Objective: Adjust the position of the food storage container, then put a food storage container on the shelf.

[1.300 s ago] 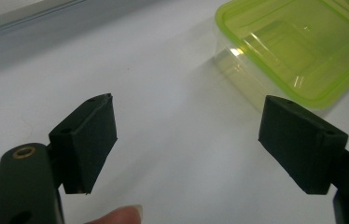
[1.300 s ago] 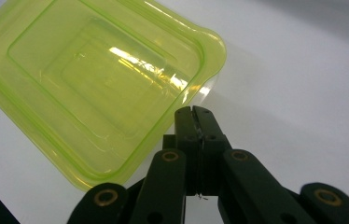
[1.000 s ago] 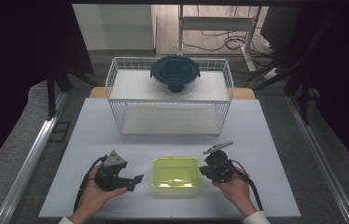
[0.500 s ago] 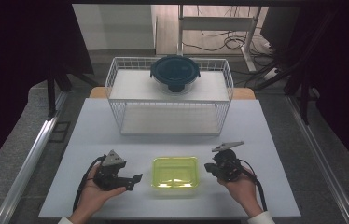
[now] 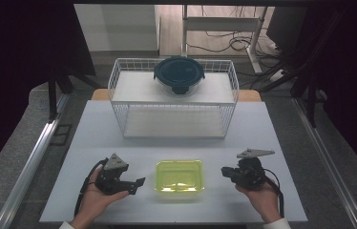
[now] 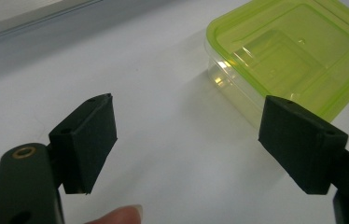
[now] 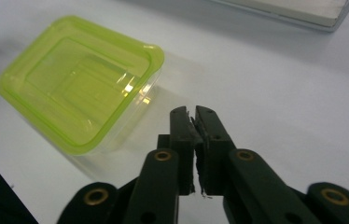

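High view layout: a lidded green box (image 5: 179,176) sits on the white tabletop (image 5: 119,138) near the person's edge, between the two hands and touching neither.
Left hand-held gripper (image 5: 137,183): jaws wide apart with nothing between them, pointing at the box's left side from just beside it; that gap looks ready to span a corner or wall of the box.
Right hand-held gripper (image 5: 225,171): jaws almost together and empty, having just begun to part; it sits just off the box's right side, not touching.
Right gripper view: the tips (image 7: 196,122) aim past the box's near corner, lid (image 7: 77,79) seated flat.
Wire basket (image 5: 174,98): behind the box, well apart, carrying a round dark-lidded container (image 5: 179,74) on its top shelf.
Likely reason for the pose: flanking the box from both sides suits a two-sided grip.
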A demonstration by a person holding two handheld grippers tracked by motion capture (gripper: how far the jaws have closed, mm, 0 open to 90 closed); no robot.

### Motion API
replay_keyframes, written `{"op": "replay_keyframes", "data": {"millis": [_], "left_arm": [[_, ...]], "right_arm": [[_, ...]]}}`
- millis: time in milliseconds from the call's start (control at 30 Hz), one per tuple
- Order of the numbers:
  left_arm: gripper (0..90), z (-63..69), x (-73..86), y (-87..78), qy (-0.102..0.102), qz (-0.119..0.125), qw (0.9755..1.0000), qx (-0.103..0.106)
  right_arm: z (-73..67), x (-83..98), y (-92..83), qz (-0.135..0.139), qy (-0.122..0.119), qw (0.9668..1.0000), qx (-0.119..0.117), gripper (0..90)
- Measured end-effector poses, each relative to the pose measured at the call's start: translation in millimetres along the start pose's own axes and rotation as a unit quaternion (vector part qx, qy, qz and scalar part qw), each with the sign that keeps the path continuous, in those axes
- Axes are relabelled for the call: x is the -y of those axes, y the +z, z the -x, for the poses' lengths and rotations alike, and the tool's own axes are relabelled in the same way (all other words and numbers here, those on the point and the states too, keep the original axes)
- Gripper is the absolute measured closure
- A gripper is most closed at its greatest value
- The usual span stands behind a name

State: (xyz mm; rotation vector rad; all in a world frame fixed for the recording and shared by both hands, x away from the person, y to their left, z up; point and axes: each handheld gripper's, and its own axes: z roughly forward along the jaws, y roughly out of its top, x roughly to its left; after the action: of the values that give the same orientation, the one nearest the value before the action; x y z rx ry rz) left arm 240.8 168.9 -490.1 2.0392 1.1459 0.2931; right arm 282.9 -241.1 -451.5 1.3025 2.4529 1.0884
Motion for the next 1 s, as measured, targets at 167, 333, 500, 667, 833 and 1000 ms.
{"op": "replay_keyframes", "data": {"millis": [167, 333, 500, 667, 833, 1000], "left_arm": [[19.2, -0.8, 0.2, 0.2, -0.001, 0.000, 1.0000, -0.001], [19.1, -1.6, 0.5, -0.2, -0.007, 0.003, 1.0000, -0.001], [18.9, -2.8, 2.4, -2.3, -0.014, 0.005, 0.9999, 0.001], [18.7, -3.8, 0.6, -3.2, -0.024, 0.011, 0.9996, 0.006], [18.6, -2.9, 2.0, -0.9, -0.024, 0.005, 0.9997, 0.009], [18.4, -3.6, 2.2, -6.8, -0.032, 0.019, 0.9993, 0.006]], "right_arm": [[2.7, -0.4, 0.6, 0.018, 0.011, 0.9997, -0.015, 47.9], [1.0, -1.4, 2.6, 0.039, 0.031, 0.9978, -0.043, 31.3], [1.3, -2.5, 7.3, 0.045, 0.054, 0.9942, -0.081, 27.6], [4.9, -2.4, 8.1, 0.047, 0.067, 0.9926, -0.090, 26.4], [6.6, -2.3, 8.1, 0.046, 0.072, 0.9922, -0.091, 26.3], [5.6, -3.9, 12.0, 0.042, 0.078, 0.9917, -0.093, 26.3]]}}
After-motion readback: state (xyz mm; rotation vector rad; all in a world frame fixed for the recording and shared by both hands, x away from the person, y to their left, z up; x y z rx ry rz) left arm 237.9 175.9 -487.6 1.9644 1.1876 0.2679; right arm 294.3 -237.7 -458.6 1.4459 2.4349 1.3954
